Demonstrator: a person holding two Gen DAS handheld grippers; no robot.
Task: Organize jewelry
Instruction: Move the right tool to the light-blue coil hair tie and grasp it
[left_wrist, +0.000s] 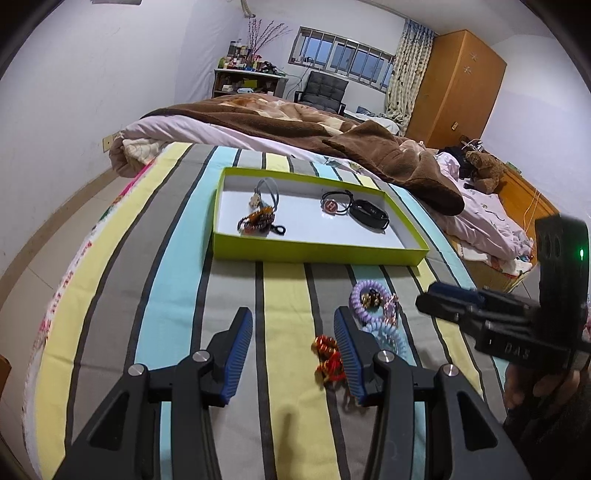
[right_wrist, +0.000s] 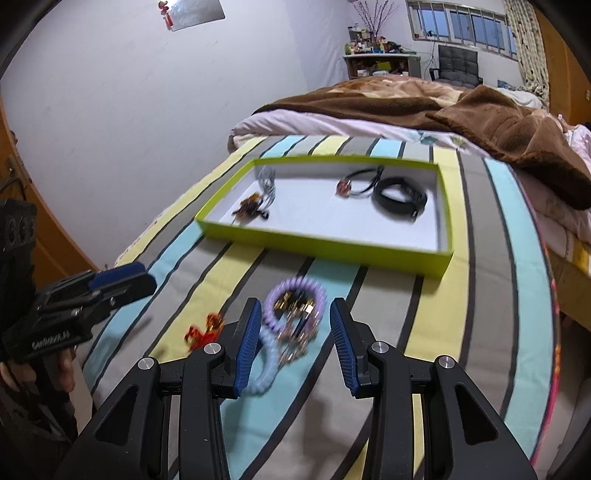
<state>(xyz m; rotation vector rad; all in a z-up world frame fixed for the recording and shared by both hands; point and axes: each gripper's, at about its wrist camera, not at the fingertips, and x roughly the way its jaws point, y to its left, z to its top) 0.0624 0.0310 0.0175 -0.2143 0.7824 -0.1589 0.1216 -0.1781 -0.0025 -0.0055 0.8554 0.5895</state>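
A green-walled tray lies on the striped bed. It holds a black band, a black cord with a red charm, a brown bead bracelet and a grey hair tie. On the sheet in front lie a purple coil tie, a light blue coil tie and a red-gold ornament. My left gripper is open above the ornament. My right gripper is open over the coil ties.
A brown blanket and pink quilt lie bunched behind the tray. A teddy bear sits at the far right. The bed's left edge drops to the floor by the wall. A wooden wardrobe stands at the back.
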